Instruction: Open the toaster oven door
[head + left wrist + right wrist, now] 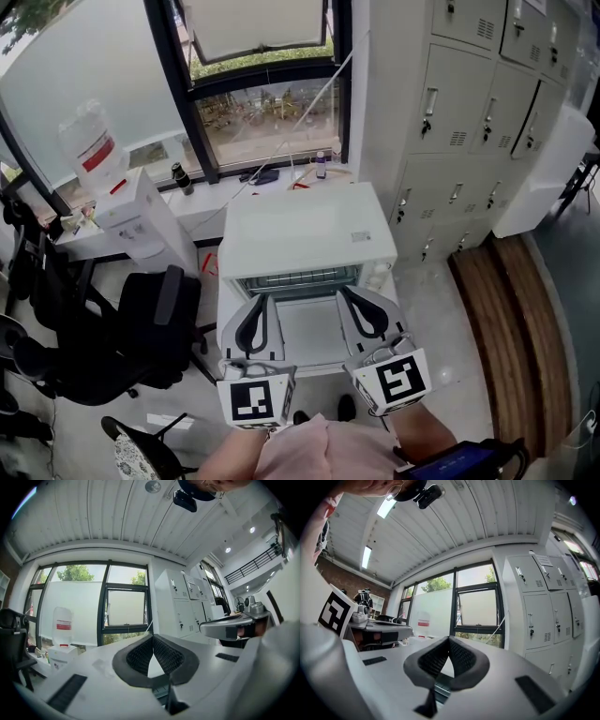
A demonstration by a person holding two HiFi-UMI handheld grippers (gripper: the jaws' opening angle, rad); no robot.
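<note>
The white toaster oven stands below me in the head view. Its door is folded down flat toward me, and the wire rack shows in the opening. My left gripper lies over the door's left side, and my right gripper lies over its right side. Both point at the opening. The dark pads meet at their tips on the left gripper and on the right gripper. Both are shut, with nothing seen between the pads. Both gripper views tilt up at the ceiling and window.
A water dispenser with a bottle stands at the left, with a black office chair in front of it. Grey lockers fill the right. A wooden bench runs along the right floor. Small bottles sit on the window sill.
</note>
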